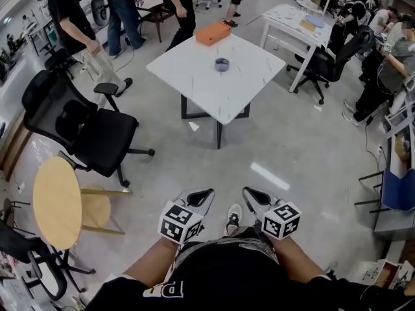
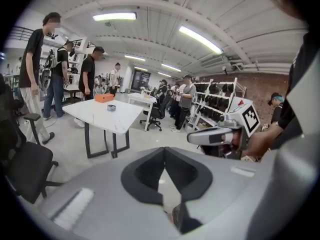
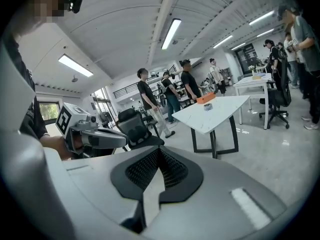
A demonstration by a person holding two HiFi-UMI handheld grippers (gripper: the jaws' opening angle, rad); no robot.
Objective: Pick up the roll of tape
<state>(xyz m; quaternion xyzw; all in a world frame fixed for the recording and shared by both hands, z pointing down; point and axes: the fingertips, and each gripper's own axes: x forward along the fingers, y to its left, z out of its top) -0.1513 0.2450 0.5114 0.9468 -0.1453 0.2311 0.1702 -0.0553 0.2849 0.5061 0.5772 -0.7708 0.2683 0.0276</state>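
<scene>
two grippers hang low by our body, the left gripper (image 1: 202,197) and right gripper (image 1: 254,195), each with jaws pressed together on nothing. the roll of tape (image 1: 222,64) lies on the white table (image 1: 194,86) well ahead of us, near an orange box (image 1: 213,33) but apart.

There's the white table (image 1: 194,83), its square top turned corner-on, standing on dark legs on the glossy grey floor (image 1: 292,154). An orange box (image 1: 213,33) sits at the far corner. Nearer than the box, towards the middle of the top, the roll of tape (image 1: 222,64) lies flat, clear of the box.
</scene>
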